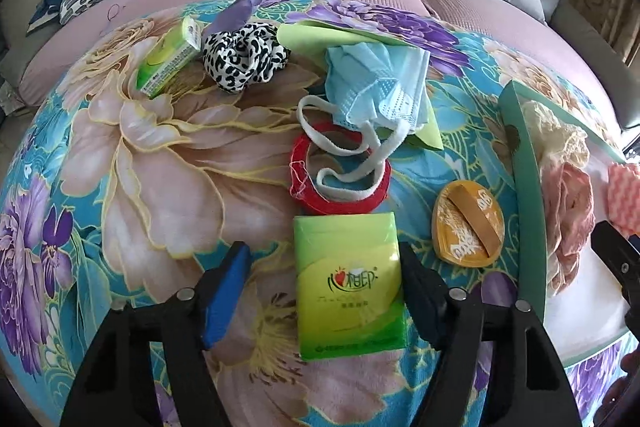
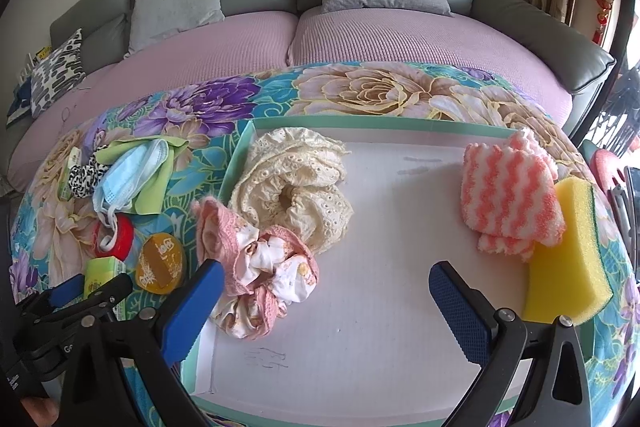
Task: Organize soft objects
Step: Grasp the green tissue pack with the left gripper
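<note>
Straddling the green tissue pack [image 1: 347, 285], left tongs [image 1: 334, 295] not yet gripping

You have a floral cloth [image 1: 132, 163] spread over the surface. On it lie two green tissue packs [image 1: 346, 283] [image 1: 170, 61], a red tape roll [image 1: 340, 201], a blue mask [image 1: 376, 87], an orange puff [image 1: 468, 223], and toward its right edge a shallow tray [image 2: 400, 267].

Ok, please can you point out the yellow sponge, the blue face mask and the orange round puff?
yellow sponge [image 2: 568, 259]: right wrist view, on its broad yellow face.
blue face mask [image 1: 372, 83]: left wrist view, on the crumpled blue middle.
orange round puff [image 1: 468, 225]: left wrist view, on the ribbon band across its top.
</note>
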`<state>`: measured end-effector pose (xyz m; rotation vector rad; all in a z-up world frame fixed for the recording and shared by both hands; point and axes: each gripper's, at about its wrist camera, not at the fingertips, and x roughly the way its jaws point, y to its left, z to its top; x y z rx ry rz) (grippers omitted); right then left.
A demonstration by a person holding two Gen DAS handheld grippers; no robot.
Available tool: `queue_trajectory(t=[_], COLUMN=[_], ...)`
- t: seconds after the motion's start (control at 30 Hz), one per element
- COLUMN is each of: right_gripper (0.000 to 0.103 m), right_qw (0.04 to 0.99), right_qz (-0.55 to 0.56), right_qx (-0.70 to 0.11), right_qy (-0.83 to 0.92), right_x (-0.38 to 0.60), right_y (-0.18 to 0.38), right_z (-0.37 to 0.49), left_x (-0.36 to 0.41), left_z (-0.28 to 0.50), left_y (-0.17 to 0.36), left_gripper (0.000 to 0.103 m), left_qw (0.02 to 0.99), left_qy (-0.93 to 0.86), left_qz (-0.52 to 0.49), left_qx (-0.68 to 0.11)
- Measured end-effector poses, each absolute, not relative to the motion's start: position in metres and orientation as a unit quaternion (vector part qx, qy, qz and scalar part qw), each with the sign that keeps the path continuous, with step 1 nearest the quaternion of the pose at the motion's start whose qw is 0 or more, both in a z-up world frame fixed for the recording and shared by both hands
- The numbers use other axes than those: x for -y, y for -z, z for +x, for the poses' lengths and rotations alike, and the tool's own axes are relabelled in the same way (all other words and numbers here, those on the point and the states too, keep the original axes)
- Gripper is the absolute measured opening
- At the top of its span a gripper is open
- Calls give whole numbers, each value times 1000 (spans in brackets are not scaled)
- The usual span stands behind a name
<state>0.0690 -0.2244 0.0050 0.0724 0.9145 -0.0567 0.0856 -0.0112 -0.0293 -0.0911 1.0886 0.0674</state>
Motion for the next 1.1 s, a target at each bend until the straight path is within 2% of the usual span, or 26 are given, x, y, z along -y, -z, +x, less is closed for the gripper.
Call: queue_trajectory(t=[0.07,0.23,0.3,1.1], right_gripper=[103,103,103,103], right_qw=[896,899,902,908], right_qz=[32,19,14,-22], right_qx=[-441,-436,-431,-410], right_qy=[25,19,14,-77], right_x=[222,215,210,136], right_y=[-5,-7,-9,-14], right_z=[69,69,68,66], left_x=[11,8,6,-55], left_z=[85,81,81,69], left_y=[28,25,24,3], left_gripper=[62,58,49,48], left_qw=[855,855,856,870], left_qy=[-25,-15,-12,-61], left_qz=[-46,-52,-58,-118], left_qx=[-516,-515,-513,-474])
